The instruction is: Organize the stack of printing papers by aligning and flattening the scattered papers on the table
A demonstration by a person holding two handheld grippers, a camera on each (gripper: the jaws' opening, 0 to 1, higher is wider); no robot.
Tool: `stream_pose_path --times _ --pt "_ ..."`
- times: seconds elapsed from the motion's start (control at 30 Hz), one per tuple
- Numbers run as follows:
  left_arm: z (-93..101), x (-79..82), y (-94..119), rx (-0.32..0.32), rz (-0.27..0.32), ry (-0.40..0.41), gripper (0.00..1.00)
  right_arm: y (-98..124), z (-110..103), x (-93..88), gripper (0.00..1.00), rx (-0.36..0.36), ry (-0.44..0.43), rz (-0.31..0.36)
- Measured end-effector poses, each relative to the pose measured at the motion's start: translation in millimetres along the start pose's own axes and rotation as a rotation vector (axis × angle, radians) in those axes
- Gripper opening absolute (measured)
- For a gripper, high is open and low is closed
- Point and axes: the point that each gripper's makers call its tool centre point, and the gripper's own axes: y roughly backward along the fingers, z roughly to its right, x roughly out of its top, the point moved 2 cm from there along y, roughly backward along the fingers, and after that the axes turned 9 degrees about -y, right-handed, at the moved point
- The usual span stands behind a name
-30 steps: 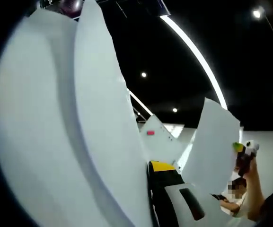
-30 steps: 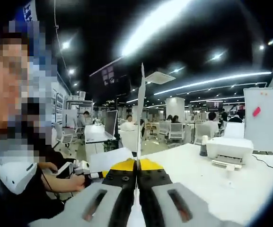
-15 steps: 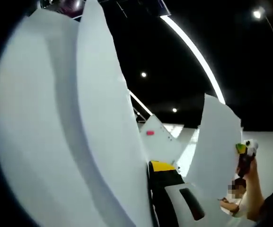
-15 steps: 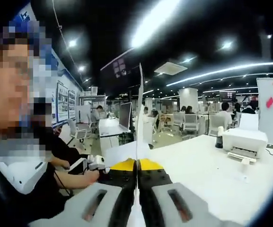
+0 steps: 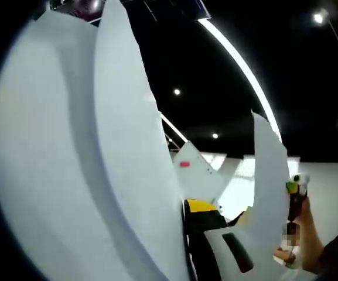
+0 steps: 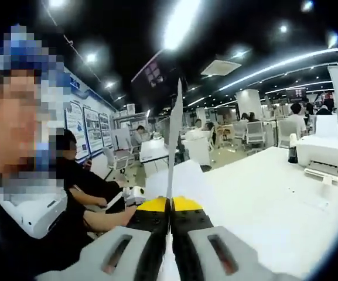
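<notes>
Left gripper view: a bundle of white printing papers stands on edge right at the lens, covering the left half of the frame, sheets fanned apart at the top edge, not flush. Left gripper: only the right-hand jaw with its yellow tip is visible, pressed against the paper's face. The other jaw is hidden behind the sheets, so it reads as clamped on the bundle. Further right, a second white sheet stands upright in the air, curling at the top. A hand holding a small black and green device sits just beside its right edge.

Right gripper view: right gripper has both jaws pressed together on a thin sheet seen edge-on, rising straight up from the yellow tips. Beyond it, the white table carries at least one loose sheet lying flat behind the jaws. A white printer sits at the table's far right.

Progress, as a judgement:
- Gathering: mostly done, both tools hold paper off the table.
- Aligning: not done. The left bundle is splayed and the right sheet is apart from it.
- Flattening: not started, since nothing held is lying flat.
- Left: merge both holds, square the edges on the table, lay down, press flat, and pick up the loose sheet.
</notes>
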Motion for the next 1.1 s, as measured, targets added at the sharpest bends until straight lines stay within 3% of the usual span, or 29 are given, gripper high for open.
stream_pose_path --times 0.43,0.57,1.1 --pt "1.2 0.5 0.5 -0.008 0.001 -0.009 0.08 -21.6 40.7 -5.2 0.00 -0.137 0.098 -0.083" --pt "1.6 0.7 0.6 -0.009 0.001 -0.010 0.08 -29.1 46.6 -5.1 0.00 -0.168 0.186 -0.114" --pt "1.8 0.7 0.9 -0.010 0.000 -0.018 0.08 -67.7 58.3 8.9 0.00 -0.187 0.302 -0.168"
